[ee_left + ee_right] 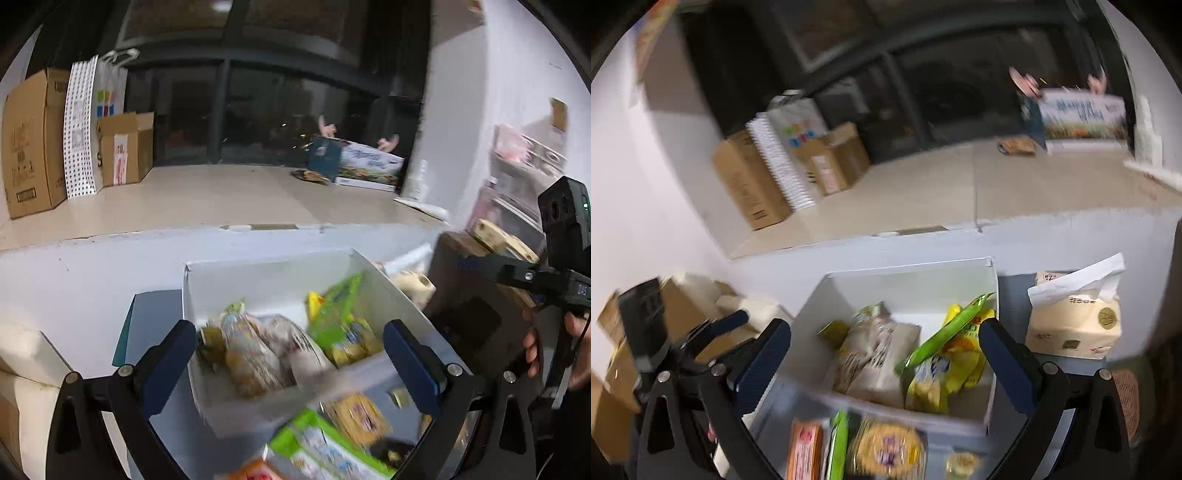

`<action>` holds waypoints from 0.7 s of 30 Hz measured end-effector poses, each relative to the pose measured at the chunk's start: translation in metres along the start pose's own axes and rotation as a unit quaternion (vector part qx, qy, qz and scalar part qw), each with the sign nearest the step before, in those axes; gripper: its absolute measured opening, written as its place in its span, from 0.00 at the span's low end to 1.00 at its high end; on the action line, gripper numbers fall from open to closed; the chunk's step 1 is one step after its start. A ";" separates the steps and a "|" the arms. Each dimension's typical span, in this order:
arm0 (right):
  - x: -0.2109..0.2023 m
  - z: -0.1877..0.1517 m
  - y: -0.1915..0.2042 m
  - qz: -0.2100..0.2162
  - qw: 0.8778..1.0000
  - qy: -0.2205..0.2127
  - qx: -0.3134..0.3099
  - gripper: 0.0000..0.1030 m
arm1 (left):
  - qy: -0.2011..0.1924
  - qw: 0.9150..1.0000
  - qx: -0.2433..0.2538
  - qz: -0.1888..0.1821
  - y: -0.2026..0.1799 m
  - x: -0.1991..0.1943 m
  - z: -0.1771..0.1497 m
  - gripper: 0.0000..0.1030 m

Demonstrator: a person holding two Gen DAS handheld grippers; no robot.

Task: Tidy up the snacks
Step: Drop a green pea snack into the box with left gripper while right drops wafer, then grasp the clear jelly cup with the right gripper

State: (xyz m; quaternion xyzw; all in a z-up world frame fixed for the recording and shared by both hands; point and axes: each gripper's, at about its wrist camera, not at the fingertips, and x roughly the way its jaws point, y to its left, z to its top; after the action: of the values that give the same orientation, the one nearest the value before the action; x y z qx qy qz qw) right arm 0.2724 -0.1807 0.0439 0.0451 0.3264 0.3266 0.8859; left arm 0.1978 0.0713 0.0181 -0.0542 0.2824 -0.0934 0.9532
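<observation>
Your white cardboard box [991, 295] holds a bright green flat packet [938, 341], yellow crinkly packets [960, 358] and pale beige printed bags [875, 354]. In front sits an orange rectangular pack [804, 452]. The cream tissue pack [1071, 328] has a gold round seal, and the tall white board [79, 129] is covered in black dots.

Both grippers spread wide, holding nothing

Left gripper [290, 354] and right gripper [884, 356] have jaws parted; a hand [554, 347] grips the right handle.
</observation>
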 end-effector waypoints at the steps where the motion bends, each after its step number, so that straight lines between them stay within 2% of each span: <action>1: -0.014 -0.012 0.006 0.006 1.000 -0.005 -0.013 1.00 | -0.004 1.000 0.004 -0.003 -0.005 -0.010 -0.008 1.00; 5: -0.056 -0.064 0.017 0.030 0.999 -0.002 -0.023 1.00 | -0.021 0.999 -0.035 0.000 -0.016 -0.050 -0.050 1.00; 7: -0.076 -0.103 0.019 0.032 0.999 -0.017 -0.013 1.00 | -0.025 0.998 -0.063 -0.011 -0.020 -0.067 -0.075 1.00; 12: -0.085 -0.182 0.013 -0.011 1.000 0.001 0.020 1.00 | -0.012 0.997 -0.072 -0.006 -0.037 -0.091 -0.122 1.00; 16: -0.075 -0.202 -0.002 -0.023 0.998 0.029 0.046 1.00 | -0.013 0.998 -0.069 -0.008 -0.045 -0.105 -0.146 1.00; 19: -0.063 -0.194 -0.015 -0.029 0.997 0.032 0.065 1.00 | -0.013 0.998 -0.062 -0.007 -0.047 -0.110 -0.160 1.00; 21: -0.046 -0.186 -0.024 -0.048 0.996 0.039 0.064 1.00 | -0.008 0.998 -0.062 -0.003 -0.045 -0.108 -0.164 1.00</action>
State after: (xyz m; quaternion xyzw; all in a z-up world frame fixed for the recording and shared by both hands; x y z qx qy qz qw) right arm 0.1464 -0.2516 -0.0832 0.0734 0.3830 0.2639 0.8822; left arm 0.0120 0.0419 -0.0550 -0.1154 0.2794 -0.0784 0.9500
